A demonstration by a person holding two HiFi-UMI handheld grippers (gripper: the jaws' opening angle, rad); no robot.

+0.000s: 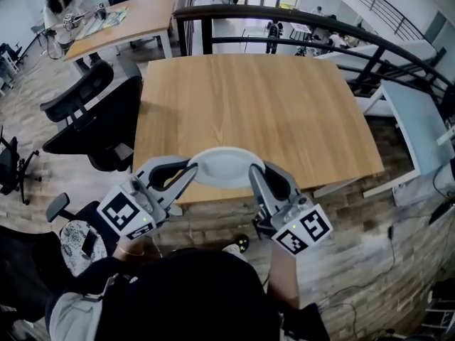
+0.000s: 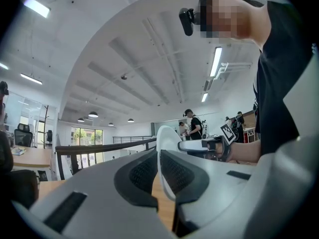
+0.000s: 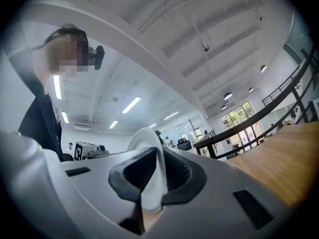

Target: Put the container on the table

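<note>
Container (image 1: pixel 224 168) at the near edge of the desk (image 1: pixel 263 105), its rim clamped between closed jaws of left hand-held gripper (image 1: pixel 186 173) and right hand-held gripper (image 1: pixel 257 175).

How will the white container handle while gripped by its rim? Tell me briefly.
Probably light: the container is held up only by its thin rim, pinched on opposite sides by the left gripper and the right gripper. Its wall looks thin, so it may flex under a hard squeeze. The smooth white surface could slip if one side releases.

The container (image 1: pixel 226 168) hangs between left gripper (image 1: pixel 186 171) and right gripper (image 1: pixel 254 173), over table (image 1: pixel 256 105).
</note>
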